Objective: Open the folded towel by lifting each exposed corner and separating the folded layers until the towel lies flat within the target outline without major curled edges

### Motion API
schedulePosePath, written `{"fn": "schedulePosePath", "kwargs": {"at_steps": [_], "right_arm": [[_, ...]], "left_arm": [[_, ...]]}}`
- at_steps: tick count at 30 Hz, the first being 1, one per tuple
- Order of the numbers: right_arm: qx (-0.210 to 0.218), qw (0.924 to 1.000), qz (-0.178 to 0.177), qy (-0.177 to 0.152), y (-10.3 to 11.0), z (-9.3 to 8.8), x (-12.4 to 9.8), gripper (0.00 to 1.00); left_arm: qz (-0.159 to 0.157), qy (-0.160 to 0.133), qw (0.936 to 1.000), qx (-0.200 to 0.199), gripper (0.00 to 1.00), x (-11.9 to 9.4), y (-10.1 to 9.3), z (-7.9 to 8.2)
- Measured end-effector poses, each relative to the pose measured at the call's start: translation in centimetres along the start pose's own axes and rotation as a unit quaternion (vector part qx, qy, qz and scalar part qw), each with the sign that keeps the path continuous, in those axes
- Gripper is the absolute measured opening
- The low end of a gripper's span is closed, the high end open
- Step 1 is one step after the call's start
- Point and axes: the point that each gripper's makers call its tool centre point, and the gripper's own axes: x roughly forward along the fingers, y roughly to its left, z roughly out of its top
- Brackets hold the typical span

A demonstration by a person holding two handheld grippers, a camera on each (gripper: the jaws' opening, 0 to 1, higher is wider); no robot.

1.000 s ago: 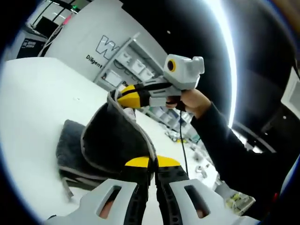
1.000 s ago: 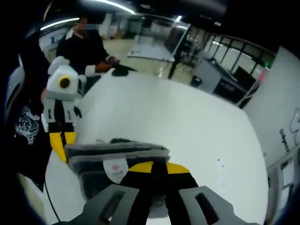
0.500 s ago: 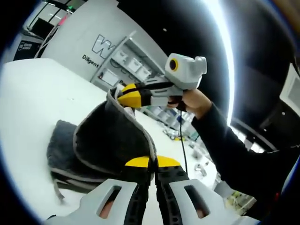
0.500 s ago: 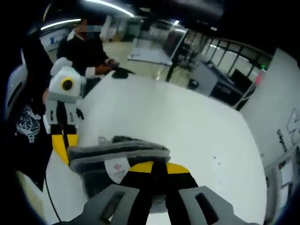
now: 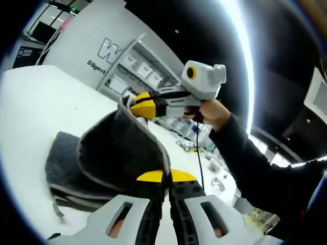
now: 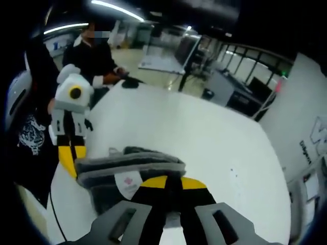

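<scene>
Both grippers — left gripper and right gripper — clench towel corners; spread them apart evenly above the tabletop

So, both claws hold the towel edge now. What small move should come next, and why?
Probably draw the two claws apart. The left claw and right claw are both shut on the towel, its top layer is lifted off the folded stack on the table, and the held edge sags between them, so spreading should pull that layer open.
</scene>
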Motion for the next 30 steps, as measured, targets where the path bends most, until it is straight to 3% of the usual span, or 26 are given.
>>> {"fn": "schedulePosePath", "kwargs": {"at_steps": [30], "right_arm": [[0.018, 0.9993, -0.026, -0.022, -0.3, -3.1, -3.6, 0.03]], "left_arm": [[-0.037, 0.024, 0.9988, 0.021, 0.00, 3.2, -3.7, -1.5]]}}
